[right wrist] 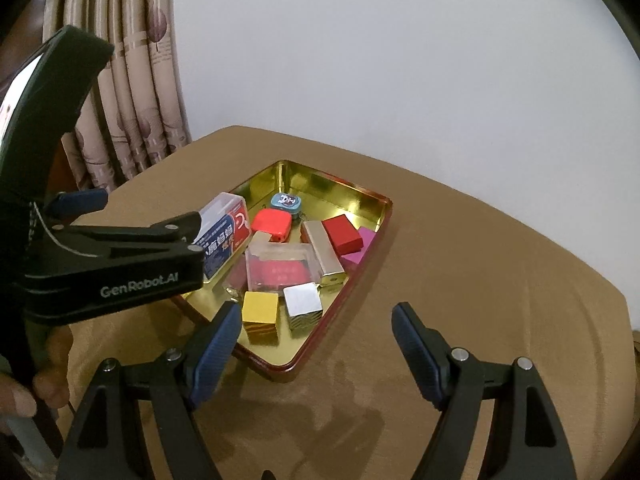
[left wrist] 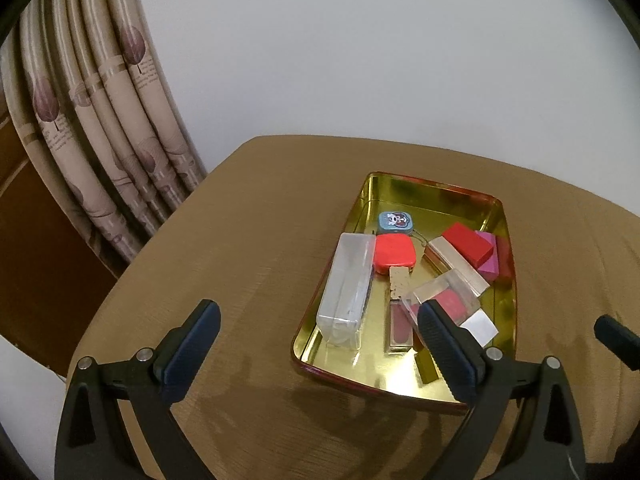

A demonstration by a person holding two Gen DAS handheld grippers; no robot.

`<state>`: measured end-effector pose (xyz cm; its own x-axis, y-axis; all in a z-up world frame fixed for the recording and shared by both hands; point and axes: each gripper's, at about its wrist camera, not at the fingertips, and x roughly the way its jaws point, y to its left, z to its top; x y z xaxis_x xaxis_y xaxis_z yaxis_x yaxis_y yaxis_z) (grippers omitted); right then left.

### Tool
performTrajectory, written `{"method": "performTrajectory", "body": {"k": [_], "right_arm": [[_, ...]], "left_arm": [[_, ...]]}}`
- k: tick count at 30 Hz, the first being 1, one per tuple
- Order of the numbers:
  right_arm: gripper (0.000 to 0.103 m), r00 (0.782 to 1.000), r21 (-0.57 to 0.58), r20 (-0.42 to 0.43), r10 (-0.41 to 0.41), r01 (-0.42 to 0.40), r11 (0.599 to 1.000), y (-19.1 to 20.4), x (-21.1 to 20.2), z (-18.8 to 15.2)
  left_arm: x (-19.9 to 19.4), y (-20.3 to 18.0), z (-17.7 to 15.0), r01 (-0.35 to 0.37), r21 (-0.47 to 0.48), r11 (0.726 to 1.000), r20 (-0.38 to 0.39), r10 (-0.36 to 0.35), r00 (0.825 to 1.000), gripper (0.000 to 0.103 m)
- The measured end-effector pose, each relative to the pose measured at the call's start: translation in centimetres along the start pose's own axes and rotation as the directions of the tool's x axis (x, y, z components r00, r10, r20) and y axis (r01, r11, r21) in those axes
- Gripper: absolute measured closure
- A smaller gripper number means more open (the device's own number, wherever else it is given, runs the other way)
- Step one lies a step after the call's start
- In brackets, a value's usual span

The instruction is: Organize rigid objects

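Note:
A gold tin tray [left wrist: 400, 179] [right wrist: 344, 185] on the brown table holds several small rigid items. Among them are a clear plastic box [left wrist: 348, 280] [right wrist: 224, 236], a red square case [left wrist: 394, 252] [right wrist: 272, 224], a small blue tin [left wrist: 395, 221] [right wrist: 286, 202], a red block [left wrist: 468, 246] [right wrist: 342, 234], a gold bar [right wrist: 326, 256], a gold cube [right wrist: 260, 316] and a silver cube [right wrist: 302, 304]. My left gripper [left wrist: 320, 320] hovers open over the tray's near left side, holding nothing. My right gripper [right wrist: 318, 312] stands open and empty above the tray's near right corner.
The brown cloth-covered table [left wrist: 248, 240] has bare surface left of the tray and more to its right [right wrist: 480, 280]. Patterned curtains [left wrist: 100, 120] hang behind the table's left corner. In the right wrist view the left gripper's body [right wrist: 120, 256] crosses the left side, with a hand [right wrist: 24, 396] below.

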<state>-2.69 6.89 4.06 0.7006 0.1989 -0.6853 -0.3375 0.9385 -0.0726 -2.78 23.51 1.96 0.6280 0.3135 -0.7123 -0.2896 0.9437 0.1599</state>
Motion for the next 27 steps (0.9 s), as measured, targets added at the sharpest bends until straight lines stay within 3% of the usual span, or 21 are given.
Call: {"method": "performTrajectory", "body": {"k": [7, 27], "right_arm": [[0.023, 1.000, 0.037, -0.017, 0.024, -0.024, 0.999, 0.1, 0.7, -0.1], [0.023, 0.999, -0.004, -0.042, 0.034, -0.034, 0.999, 1.9, 1.6, -0.5]], "left_arm": [[0.2, 0.1, 0.0, -0.009, -0.011, 1.000, -0.011, 0.009, 1.000, 0.004], [0.5, 0.7, 0.0, 0.002, -0.029, 1.000, -0.021, -0.003, 1.000, 0.003]]}}
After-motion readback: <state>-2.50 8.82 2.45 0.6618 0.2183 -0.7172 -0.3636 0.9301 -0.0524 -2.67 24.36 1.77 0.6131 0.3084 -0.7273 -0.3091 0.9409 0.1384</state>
